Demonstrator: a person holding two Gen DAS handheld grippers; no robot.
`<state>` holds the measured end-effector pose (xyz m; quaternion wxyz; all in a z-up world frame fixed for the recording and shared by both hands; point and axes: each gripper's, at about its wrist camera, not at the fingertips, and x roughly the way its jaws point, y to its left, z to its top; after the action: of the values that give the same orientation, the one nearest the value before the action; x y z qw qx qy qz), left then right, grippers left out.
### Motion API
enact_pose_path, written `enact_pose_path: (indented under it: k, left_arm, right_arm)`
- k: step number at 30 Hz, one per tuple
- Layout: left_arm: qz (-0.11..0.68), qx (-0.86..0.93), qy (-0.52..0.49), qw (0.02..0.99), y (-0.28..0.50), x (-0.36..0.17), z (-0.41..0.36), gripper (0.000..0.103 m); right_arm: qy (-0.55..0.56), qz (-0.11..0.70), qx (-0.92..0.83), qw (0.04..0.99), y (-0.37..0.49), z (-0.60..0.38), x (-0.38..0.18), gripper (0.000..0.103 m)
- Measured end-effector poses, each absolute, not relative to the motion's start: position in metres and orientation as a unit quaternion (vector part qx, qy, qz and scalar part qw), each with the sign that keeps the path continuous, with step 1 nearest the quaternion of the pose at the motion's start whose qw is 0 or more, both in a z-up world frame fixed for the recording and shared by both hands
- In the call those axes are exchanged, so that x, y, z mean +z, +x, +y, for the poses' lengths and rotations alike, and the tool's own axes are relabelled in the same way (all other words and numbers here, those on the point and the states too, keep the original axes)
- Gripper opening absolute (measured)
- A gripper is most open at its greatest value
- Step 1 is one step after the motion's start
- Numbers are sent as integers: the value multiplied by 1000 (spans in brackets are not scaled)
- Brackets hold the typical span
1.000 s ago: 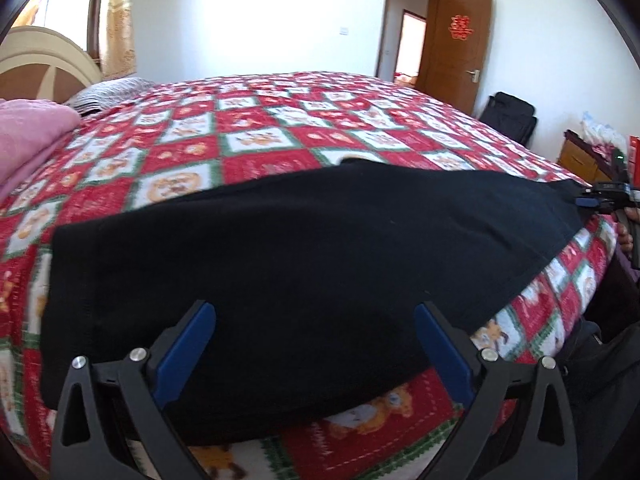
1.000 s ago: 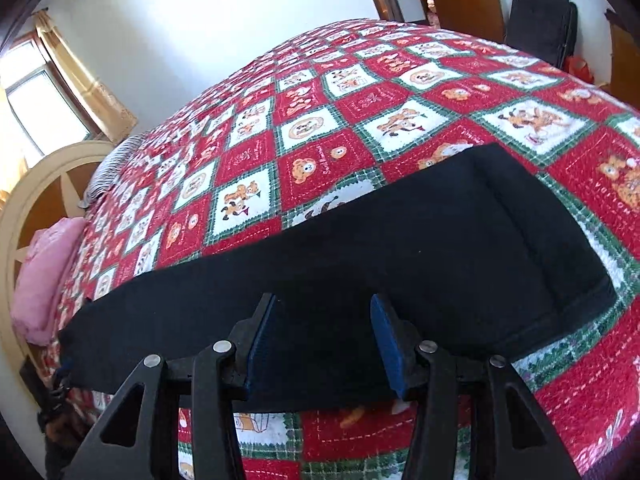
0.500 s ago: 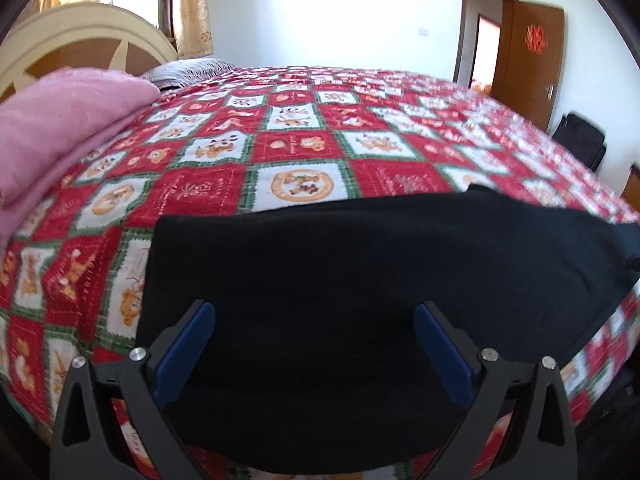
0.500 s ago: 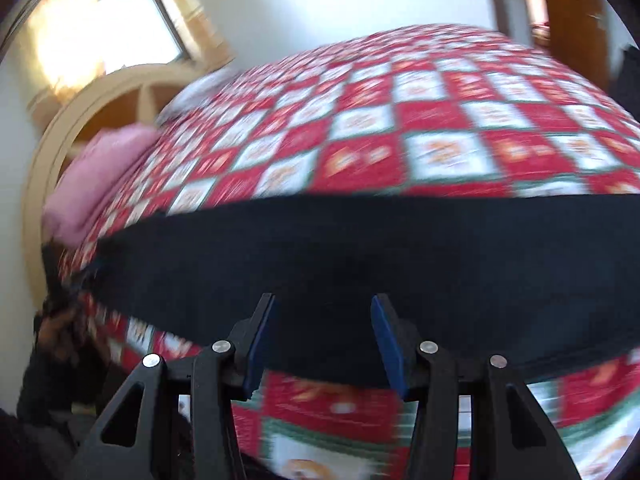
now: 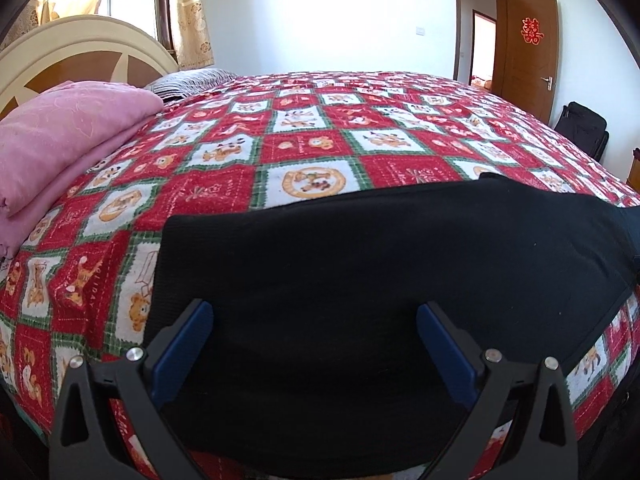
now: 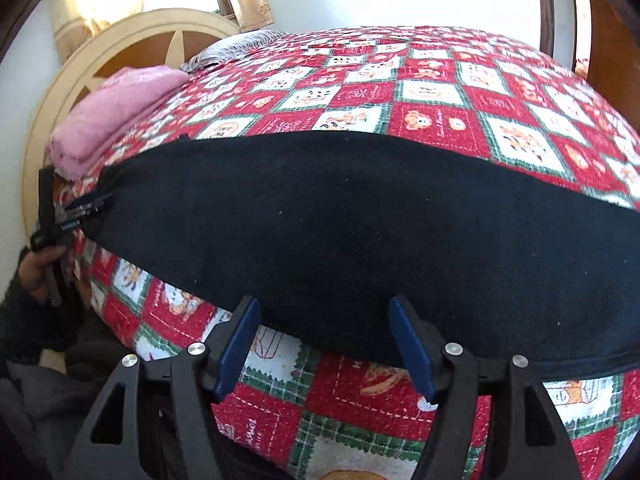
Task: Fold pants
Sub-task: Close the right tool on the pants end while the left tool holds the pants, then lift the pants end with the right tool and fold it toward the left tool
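Item: black knit pants (image 5: pixel 360 264), flat on red patchwork quilt bed (image 5: pixel 304 148). Left hand-held gripper (image 5: pixel 312 344) spread wide over the hem; right hand-held gripper (image 6: pixel 324 336) opening, nothing pinched. Advice: pinch both near-edge layers squarely before lifting.

Pants (image 5: pixel 380 264): matt black knit cloth, fine ribbed texture near the hem, light lint specks. Quilt (image 5: pixel 312 152): printed cotton-like cloth, stitched checks, slightly rough. Blanket (image 5: pixel 60 136): pink, soft fuzzy pile. Headboard (image 5: pixel 80 56): glossy cream paint over brown wood panels. Door (image 5: pixel 528 64): varnished wood, metal handle. Left tool (image 5: pixel 312 344) and right tool (image 6: pixel 324 340): matt black plastic arms, blue rubbery pads, shiny metal screw heads. Wall: smooth white paint.
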<state>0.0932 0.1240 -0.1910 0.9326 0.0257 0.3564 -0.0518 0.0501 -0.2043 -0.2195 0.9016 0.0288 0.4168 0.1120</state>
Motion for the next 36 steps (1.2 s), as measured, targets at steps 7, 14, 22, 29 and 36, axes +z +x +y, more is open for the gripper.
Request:
enact_pose_path:
  k: [7, 14, 22, 29, 36]
  left_arm:
    - [378, -19, 4, 925, 95, -171, 124, 103]
    - [347, -44, 5, 937, 95, -140, 98, 103]
    - [365, -65, -10, 929, 113, -153, 64, 103]
    - [385, -48, -2, 922, 106, -164, 62, 103]
    - [389, -46, -8, 920, 107, -168, 65, 103]
  right_arm:
    - [92, 401, 102, 906, 48, -239, -197, 68]
    - [138, 339, 25, 930, 26, -317, -151, 68]
    - [255, 240, -96, 932, -30, -459, -100, 68]
    - [310, 258, -119, 907, -39, -515, -121, 54]
    - [299, 325, -153, 884, -25, -530, -153, 54]
